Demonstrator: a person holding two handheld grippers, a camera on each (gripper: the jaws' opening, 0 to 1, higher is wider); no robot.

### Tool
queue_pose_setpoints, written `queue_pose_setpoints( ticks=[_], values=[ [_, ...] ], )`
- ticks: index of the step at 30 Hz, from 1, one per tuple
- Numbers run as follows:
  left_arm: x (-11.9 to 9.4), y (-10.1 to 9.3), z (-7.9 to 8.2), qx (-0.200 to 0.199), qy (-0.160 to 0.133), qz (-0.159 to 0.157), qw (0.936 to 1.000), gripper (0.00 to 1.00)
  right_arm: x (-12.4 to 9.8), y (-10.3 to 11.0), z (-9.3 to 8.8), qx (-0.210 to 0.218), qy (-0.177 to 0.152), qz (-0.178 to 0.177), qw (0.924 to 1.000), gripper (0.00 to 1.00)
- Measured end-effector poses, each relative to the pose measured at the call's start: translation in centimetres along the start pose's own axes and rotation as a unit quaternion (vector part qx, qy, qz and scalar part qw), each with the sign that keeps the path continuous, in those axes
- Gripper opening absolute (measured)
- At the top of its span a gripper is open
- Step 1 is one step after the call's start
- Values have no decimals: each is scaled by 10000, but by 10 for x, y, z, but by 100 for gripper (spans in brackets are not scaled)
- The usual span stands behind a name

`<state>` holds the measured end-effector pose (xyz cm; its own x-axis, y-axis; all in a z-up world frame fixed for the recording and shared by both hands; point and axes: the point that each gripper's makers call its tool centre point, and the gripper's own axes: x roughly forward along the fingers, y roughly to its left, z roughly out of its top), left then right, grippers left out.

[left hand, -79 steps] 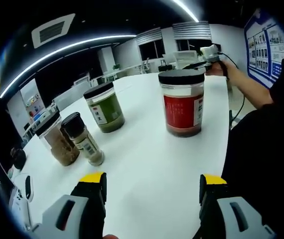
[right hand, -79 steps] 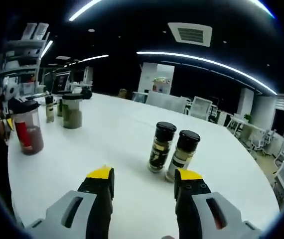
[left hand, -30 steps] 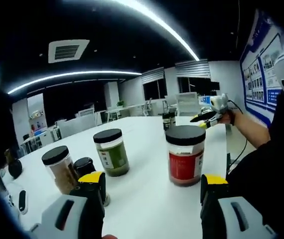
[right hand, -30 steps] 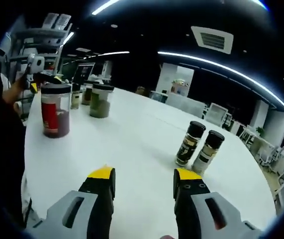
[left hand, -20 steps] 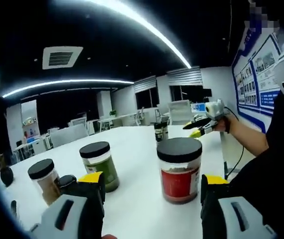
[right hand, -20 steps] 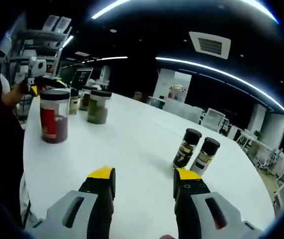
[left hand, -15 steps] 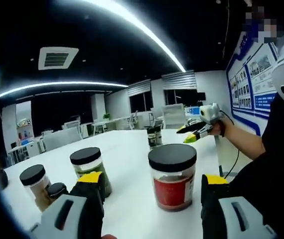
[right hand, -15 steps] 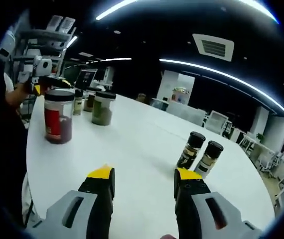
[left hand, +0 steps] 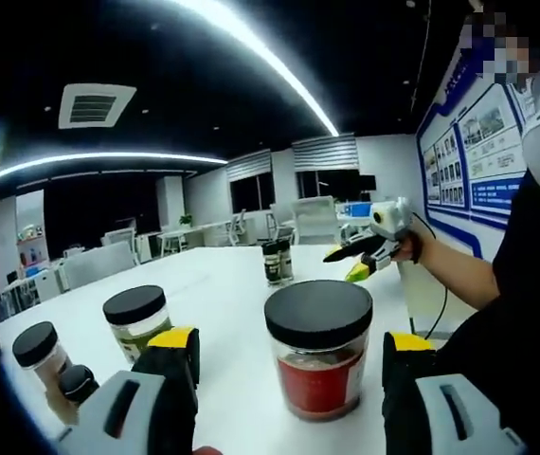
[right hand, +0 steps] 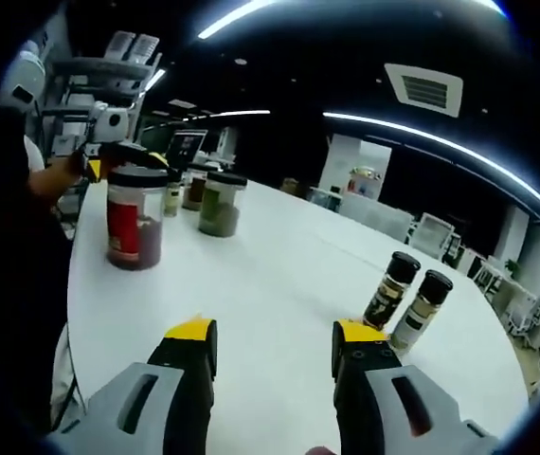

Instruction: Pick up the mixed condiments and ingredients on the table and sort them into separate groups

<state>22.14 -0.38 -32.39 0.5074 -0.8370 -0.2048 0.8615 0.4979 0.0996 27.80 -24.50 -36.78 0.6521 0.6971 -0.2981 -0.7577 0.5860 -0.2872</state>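
Between left gripper (left hand: 291, 353) jaws, red jar (left hand: 318, 347) (uncontacted)

A white table (right hand: 279, 275) holds a red-labelled jar (left hand: 318, 346) with a black lid, a green-filled jar (left hand: 137, 322), and two black-capped bottles (right hand: 405, 296); yellow-tipped grey grippers (right hand: 275, 346) frame them.

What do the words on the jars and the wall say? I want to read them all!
None can be read.
Red label on the big jar: too blurred.
Labels on the two small spice bottles: print too small.
Blue wall posters: text too small.
Green jar and brown jar: no readable words show.
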Motion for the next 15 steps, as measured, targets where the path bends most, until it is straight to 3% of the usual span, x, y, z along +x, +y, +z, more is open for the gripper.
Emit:
queue_pose_setpoints(
  ticks=[12, 15],
  values=[
    [19, -13, 9, -38, -123, -351, 9993, 76, 10, 30, -9, -221, 167, 570, 9980, 51],
    [23, -13, 19, -164, -412, -361, 9984, 72, 10, 33, -10, -282, 224, 618, 9974, 51]
  ],
)
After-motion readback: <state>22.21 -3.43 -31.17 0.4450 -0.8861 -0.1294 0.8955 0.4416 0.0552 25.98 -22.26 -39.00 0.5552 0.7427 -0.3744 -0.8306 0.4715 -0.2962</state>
